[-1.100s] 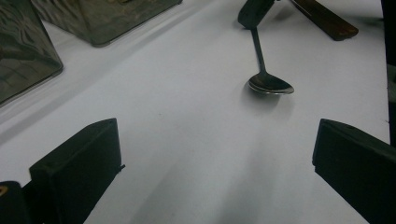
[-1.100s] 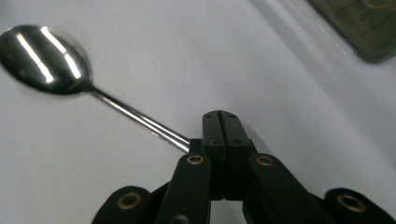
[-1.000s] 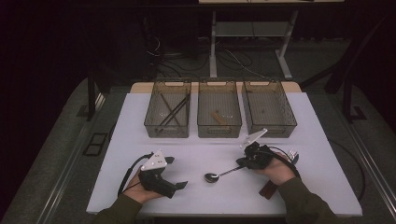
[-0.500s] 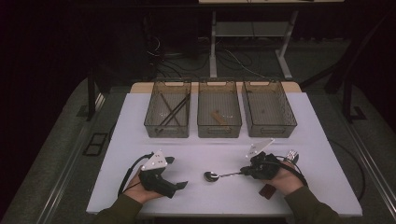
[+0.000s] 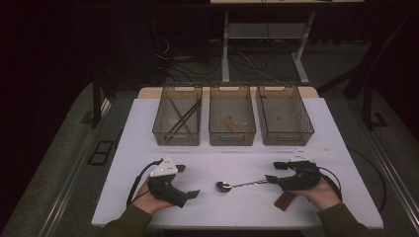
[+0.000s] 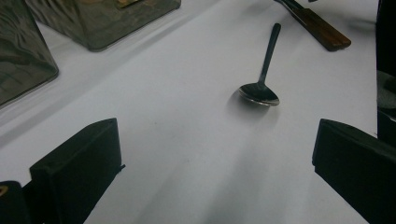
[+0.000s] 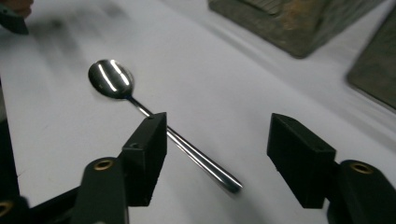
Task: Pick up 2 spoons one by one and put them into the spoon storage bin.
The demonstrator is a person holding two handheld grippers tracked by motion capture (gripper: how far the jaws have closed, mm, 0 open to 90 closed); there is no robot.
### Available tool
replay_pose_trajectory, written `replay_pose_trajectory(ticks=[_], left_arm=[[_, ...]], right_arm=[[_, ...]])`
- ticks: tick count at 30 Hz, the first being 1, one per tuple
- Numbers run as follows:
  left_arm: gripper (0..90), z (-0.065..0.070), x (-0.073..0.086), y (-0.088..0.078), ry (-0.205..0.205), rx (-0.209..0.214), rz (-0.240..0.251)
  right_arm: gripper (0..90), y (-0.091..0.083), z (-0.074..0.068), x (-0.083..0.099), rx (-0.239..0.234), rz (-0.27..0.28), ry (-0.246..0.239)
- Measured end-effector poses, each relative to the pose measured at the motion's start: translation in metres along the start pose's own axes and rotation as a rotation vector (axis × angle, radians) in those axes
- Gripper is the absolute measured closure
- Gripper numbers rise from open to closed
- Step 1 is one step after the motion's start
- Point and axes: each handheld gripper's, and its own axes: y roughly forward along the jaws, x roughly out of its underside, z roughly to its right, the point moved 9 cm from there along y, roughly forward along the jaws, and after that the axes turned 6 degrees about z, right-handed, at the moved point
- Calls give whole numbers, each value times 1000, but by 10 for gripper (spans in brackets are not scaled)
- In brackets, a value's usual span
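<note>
Right tongs (image 5: 271, 172) — spoon (image 5: 242, 185) bowl leftward

White bench (image 5: 148, 128), and along its far edge sit three see-through bins in a row: the left bin (image 5: 177, 139) with dark sticks inside, the middle bin (image 5: 232, 139) with a brown piece, the right bin (image 5: 285, 138) beside it. Nearer the front, a metal spoon (image 5: 240, 185) lies flat on the bare top, bowl pointing left. Just right of its handle end lies a brown wooden-handled piece (image 5: 285, 201), partly covered.
</note>
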Motion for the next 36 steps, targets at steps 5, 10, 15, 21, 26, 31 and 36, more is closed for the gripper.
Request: replay_pose_trajectory(ticks=[5,10,15,21,26,31,36], left_arm=[[21,0,-7,4,-9,1,10],[44,-1,-15,10,-7,4,11],[128,0,-27,22,-8,10,9],[237,5,-45,41,-21,56,-4],[356,10,-50,59,-43,102,-30],[444,20,-39,74,-15,108,-100],[516,25,-30,78,2,101,-137]], right_arm=[[226,-12,6,12,31,61,6],[178,-17,5,18,56,92,2],[178,-12,6,22,93,108,-13],[178,-11,9,22,87,108,-1],[178,-13,9,22,80,106,6],[178,-14,9,21,87,105,0],[178,-14,8,20,90,104,-11]])
